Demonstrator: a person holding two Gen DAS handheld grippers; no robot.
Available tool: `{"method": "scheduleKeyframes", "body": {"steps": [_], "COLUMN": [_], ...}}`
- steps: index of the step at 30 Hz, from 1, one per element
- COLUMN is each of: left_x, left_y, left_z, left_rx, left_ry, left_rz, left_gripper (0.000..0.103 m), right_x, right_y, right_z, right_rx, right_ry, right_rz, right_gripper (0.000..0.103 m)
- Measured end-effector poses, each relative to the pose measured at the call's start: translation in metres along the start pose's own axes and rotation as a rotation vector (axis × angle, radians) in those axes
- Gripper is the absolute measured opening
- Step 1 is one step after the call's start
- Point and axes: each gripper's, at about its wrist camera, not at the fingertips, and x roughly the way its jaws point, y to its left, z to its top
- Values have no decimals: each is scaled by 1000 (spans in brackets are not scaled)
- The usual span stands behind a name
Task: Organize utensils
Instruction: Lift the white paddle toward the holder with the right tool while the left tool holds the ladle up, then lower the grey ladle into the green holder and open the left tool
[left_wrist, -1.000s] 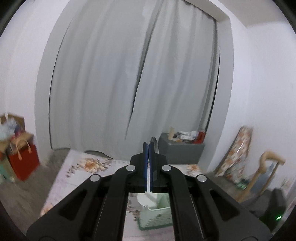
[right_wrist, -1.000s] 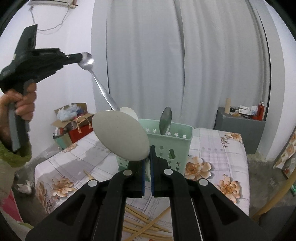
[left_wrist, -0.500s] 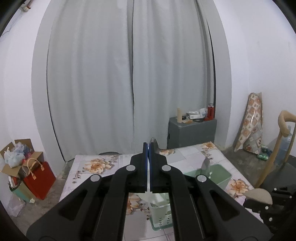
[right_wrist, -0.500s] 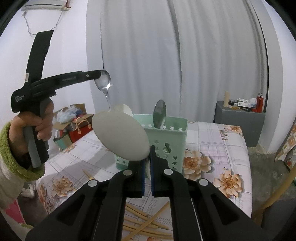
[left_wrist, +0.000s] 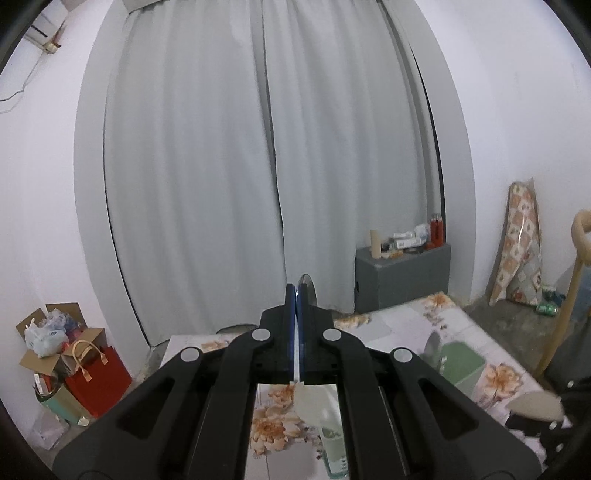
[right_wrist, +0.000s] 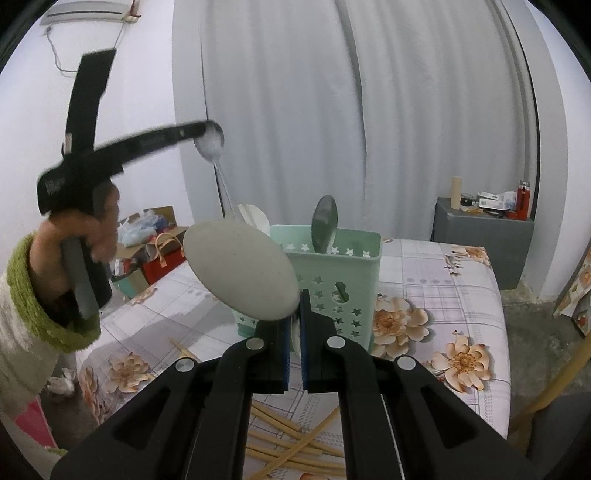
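My left gripper (left_wrist: 297, 295) is shut on a metal spoon (left_wrist: 307, 290) by its bowl. In the right wrist view the left gripper (right_wrist: 201, 131) holds that metal spoon (right_wrist: 214, 146) high, handle hanging down towards the green utensil caddy (right_wrist: 340, 280). My right gripper (right_wrist: 294, 314) is shut on a large beige spoon (right_wrist: 240, 273), whose bowl sticks up to the left in front of the caddy. A metal spoon (right_wrist: 325, 223) and a white spoon (right_wrist: 255, 218) stand in the caddy. The caddy (left_wrist: 458, 363) also shows in the left wrist view.
The caddy stands on a table with a floral cloth (right_wrist: 436, 291). Several wooden chopsticks (right_wrist: 295, 439) lie on the cloth near me. A grey cabinet (right_wrist: 484, 243) is behind the table. A red bag (left_wrist: 98, 380) and boxes sit on the floor at left.
My left gripper has come down and turned, bringing the metal spoon's handle nearer the caddy. My right gripper and the beige spoon have moved a little closer to the caddy.
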Motion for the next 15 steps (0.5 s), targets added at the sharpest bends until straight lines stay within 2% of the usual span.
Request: {"method": "scheduleKeyframes", "body": {"steps": [8,11,15], "left_x": [5,12,20], "left_y": [10,16,29], "left_z": [-21,-30,-43], "left_rx": [-76,-141,-254], "left_ry": [90,139,209], "left_rz": [-81,-142,-261], "left_gripper": [1,2,4], "right_x": [0,0,0], "right_y": [-1,-1,-1], "right_z": [-1,-2,-2], "right_rx": [11,14,17], "right_ry": [5,6,6], "right_rz": [6,10,9], "right_gripper": [4,5,5]}}
